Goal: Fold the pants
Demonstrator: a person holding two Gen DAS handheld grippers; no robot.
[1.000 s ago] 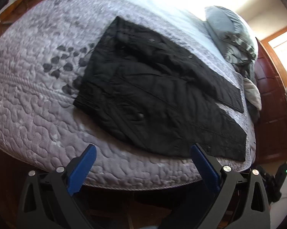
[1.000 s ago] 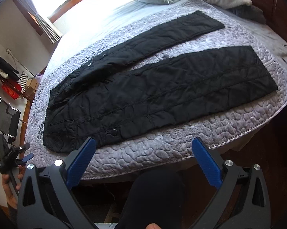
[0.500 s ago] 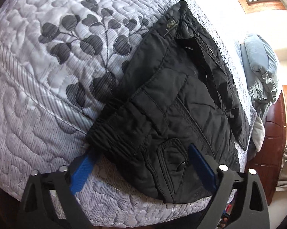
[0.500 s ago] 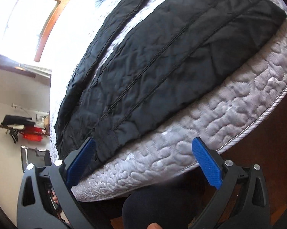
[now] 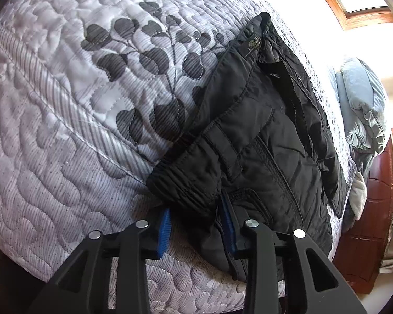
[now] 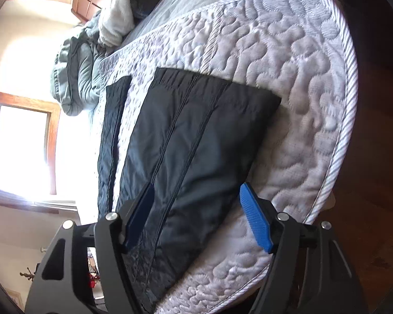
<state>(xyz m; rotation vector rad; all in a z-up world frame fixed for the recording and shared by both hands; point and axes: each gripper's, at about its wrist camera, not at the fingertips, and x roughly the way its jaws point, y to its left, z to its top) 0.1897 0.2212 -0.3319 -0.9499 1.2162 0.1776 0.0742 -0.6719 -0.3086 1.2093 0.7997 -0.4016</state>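
Observation:
Black quilted pants (image 5: 262, 141) lie flat on a grey quilted bed. In the left wrist view my left gripper (image 5: 196, 225) has its blue fingers closed in on the near waistband corner (image 5: 186, 183), with bunched cloth between them. In the right wrist view the near pant leg (image 6: 191, 141) runs up to its cuff; the far leg (image 6: 112, 130) lies beside it. My right gripper (image 6: 196, 217) is partly open and straddles the near leg's lower part, one pad (image 6: 141, 212) over the cloth, the other pad (image 6: 254, 217) at its outer edge.
The quilted bedspread (image 5: 65, 130) has a leaf print near the waistband. Grey-green bedding (image 6: 76, 70) and a white cloth (image 6: 118, 18) are piled at the bed's far end. A dark wooden cabinet (image 5: 374, 209) stands beyond the bed. The mattress edge (image 6: 345, 120) is close to the cuff.
Both grippers moved down close to the pants. The left gripper's fingers closed from wide open onto the waistband corner. The right gripper rotated and narrowed over the near leg.

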